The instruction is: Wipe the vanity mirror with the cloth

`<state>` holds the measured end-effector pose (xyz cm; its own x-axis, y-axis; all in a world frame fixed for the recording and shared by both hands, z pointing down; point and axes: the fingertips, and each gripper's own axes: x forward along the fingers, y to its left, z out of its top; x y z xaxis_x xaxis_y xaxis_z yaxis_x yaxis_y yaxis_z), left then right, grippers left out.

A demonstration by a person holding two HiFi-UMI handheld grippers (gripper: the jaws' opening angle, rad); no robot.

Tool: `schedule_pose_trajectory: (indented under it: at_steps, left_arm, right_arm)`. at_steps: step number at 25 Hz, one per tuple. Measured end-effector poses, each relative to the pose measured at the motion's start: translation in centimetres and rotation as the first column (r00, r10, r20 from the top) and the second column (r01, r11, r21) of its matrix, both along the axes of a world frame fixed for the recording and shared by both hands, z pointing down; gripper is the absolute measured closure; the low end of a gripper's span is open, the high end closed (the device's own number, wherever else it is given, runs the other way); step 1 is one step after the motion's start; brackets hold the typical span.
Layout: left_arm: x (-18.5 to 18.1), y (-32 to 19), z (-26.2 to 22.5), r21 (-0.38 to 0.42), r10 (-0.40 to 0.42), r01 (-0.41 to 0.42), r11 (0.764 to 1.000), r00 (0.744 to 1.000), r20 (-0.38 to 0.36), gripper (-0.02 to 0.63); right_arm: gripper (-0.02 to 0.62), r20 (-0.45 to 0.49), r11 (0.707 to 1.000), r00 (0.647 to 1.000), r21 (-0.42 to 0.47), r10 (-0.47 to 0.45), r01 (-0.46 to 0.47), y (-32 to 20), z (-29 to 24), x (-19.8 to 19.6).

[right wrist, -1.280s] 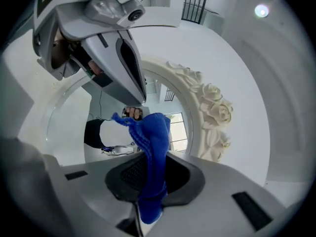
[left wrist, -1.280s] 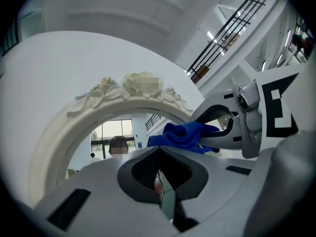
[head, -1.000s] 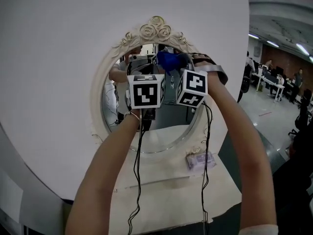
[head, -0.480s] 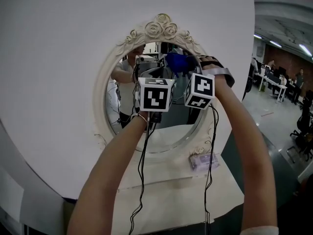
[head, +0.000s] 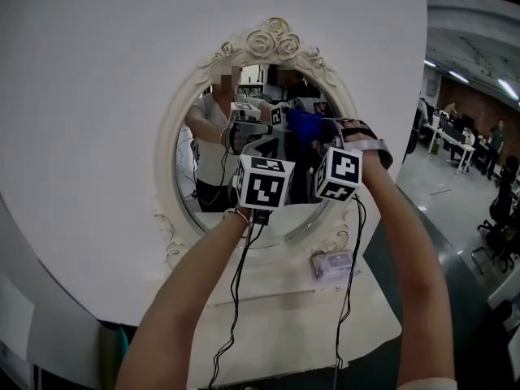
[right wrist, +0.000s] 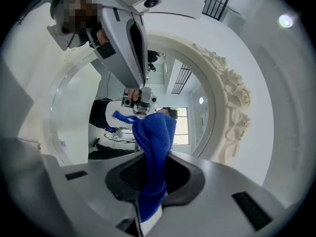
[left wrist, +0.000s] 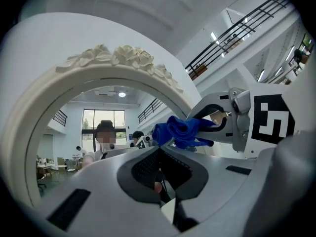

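Cloth [right wrist: 155, 132] in right gripper [right wrist: 150, 177]

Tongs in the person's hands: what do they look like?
Both the left tongs and right tongs are pale grey shells with dark ribbed pads. Each carries a white cube with black square markers and trails a black cable. No sleeves; a grey strap wraps the right wrist.
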<state>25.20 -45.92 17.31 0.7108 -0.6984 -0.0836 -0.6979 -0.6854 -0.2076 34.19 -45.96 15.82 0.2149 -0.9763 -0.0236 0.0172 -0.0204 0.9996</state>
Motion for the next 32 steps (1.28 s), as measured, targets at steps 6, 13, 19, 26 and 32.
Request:
schedule_pose_trajectory:
  at_steps: [6,13,19,26,32]
  left_arm:
    - [-0.1,-0.1,5.0,-0.065,0.003,-0.002,0.998,1.000,0.020,0.602]
    - [-0.4,0.2,13.7,-0.131,0.011,-0.003,0.991,0.998,0.063,0.602]
    - [-0.9,0.7,20.1,-0.198,0.025,-0.005,0.980,0.995,0.102,0.602]
    - [-0.9,2.0,25.6,-0.251,0.060,-0.024,0.968,0.989,0.138,0.601]
    - [-2.2,2.5,29.2,-0.311,0.056,-0.012,0.950,0.989,0.136,0.601]
  right_arm:
    - [0.529,0.062,0.999,0.998,-0.032,0.000,0.002,0.0,5.2,0.6]
    - [0.529,0.120,0.999,0.993,-0.043,-0.013,0.019,-0.1,11.5,0.4]
    - [0.529,0.173,0.997,0.985,-0.067,-0.027,0.039,0.0,17.1,-0.1]
    - [0.529,0.256,0.992,0.967,-0.122,-0.006,0.039,0.0,24.4,-1.5]
    - [0.529,0.287,0.976,0.958,-0.207,-0.003,0.065,0.2,30.4,-3.8]
